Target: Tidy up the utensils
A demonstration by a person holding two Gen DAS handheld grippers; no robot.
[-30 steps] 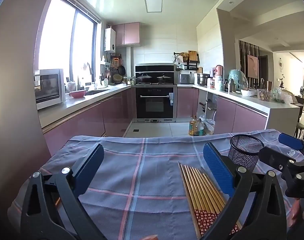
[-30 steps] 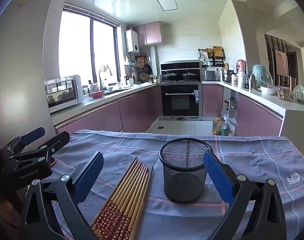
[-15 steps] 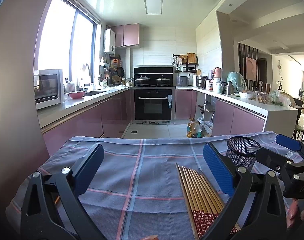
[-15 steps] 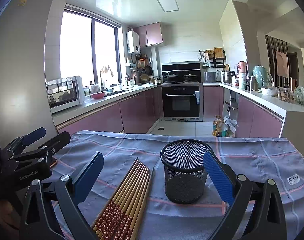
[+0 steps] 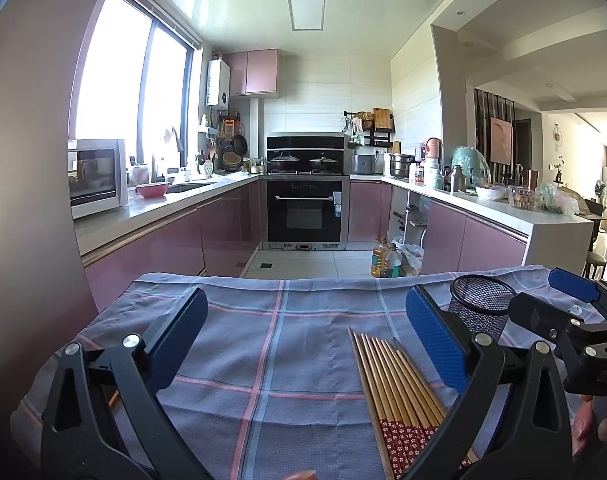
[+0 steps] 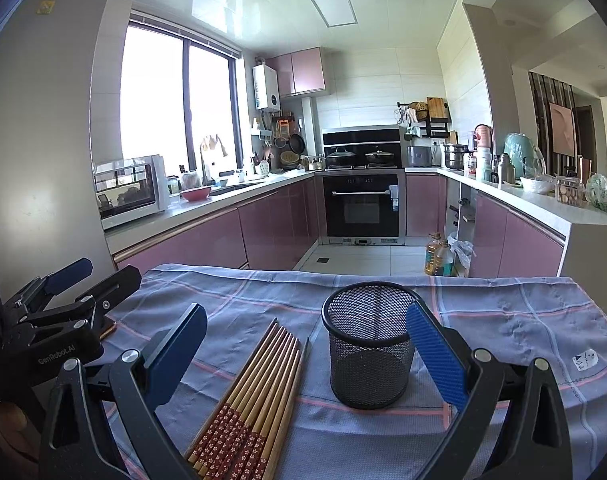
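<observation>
1. Right gripper [image 6: 303,344], jaws wide and empty, frames the chopsticks [image 6: 255,392] and mesh cup [image 6: 368,344].
2. Left gripper [image 5: 307,336], also wide and empty, has the chopsticks [image 5: 395,388] beside its right finger.

Both wrist views sit low and close over the blue checked tablecloth [image 5: 263,320], facing the kitchen's far oven [image 6: 361,206]; the left view looks from farther left (oven nearer centre); both share the chopsticks [image 5: 395,384] and mesh cup [image 6: 367,344].
</observation>
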